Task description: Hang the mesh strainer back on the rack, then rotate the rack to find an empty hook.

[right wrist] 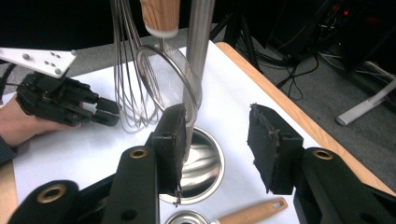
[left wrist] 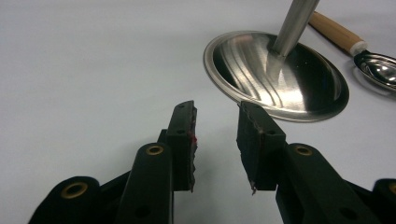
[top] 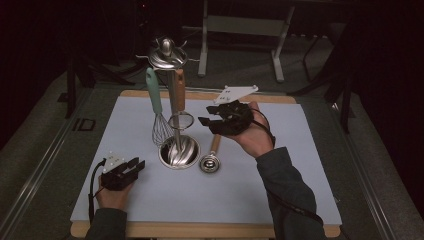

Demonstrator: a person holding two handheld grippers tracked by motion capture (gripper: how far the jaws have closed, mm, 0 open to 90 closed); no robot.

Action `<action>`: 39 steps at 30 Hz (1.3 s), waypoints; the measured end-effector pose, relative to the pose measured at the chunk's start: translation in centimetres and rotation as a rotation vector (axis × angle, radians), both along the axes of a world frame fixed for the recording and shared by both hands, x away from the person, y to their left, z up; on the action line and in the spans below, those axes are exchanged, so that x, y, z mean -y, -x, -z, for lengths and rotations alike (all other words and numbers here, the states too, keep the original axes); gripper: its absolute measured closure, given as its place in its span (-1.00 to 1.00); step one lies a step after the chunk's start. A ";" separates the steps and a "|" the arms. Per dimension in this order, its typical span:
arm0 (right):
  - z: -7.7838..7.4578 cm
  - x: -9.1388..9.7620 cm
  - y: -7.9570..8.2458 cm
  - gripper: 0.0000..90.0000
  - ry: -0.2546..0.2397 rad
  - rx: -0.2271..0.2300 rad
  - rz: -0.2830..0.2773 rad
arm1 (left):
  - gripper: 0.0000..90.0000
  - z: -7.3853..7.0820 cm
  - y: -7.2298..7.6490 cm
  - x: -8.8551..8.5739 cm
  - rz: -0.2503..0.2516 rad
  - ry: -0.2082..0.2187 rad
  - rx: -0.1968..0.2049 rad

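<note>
Steel is the main material here: a utensil stand with a round base is on the pale mat, near its middle. Two utensils already hang from its top: a whisk with a mint-green handle on the left, and a ring-shaped tool with a wooden handle just beside it. A scoop with a wooden handle lies flat on the mat, just to the right of the base, with its bowl toward me.

My right gripper hovers above the far end of the scoop, close to the post, and its jaws are spread with nothing between them. My left gripper rests on the mat to the left of the base, also released and empty.

I judge that two hangings are done and the scoop is what is left. It must be grasped by its handle, lifted, and hooked on the top.
</note>
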State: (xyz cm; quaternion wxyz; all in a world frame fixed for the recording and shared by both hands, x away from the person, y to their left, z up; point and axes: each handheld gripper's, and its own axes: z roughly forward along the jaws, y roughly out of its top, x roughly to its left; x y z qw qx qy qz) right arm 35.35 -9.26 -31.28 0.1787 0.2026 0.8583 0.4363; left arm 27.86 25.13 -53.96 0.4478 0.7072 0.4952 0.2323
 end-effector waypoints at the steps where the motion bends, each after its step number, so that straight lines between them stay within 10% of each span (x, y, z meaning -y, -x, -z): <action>1: 0.2 0.2 0.0 0.24 0.002 -0.004 0.005 | 0.49 0.0 0.0 0.0 0.000 -0.001 -0.001; 39: 6.5 5.0 -1.3 0.17 0.020 -0.141 0.135 | 0.71 -0.6 0.8 -0.1 -0.033 0.046 0.073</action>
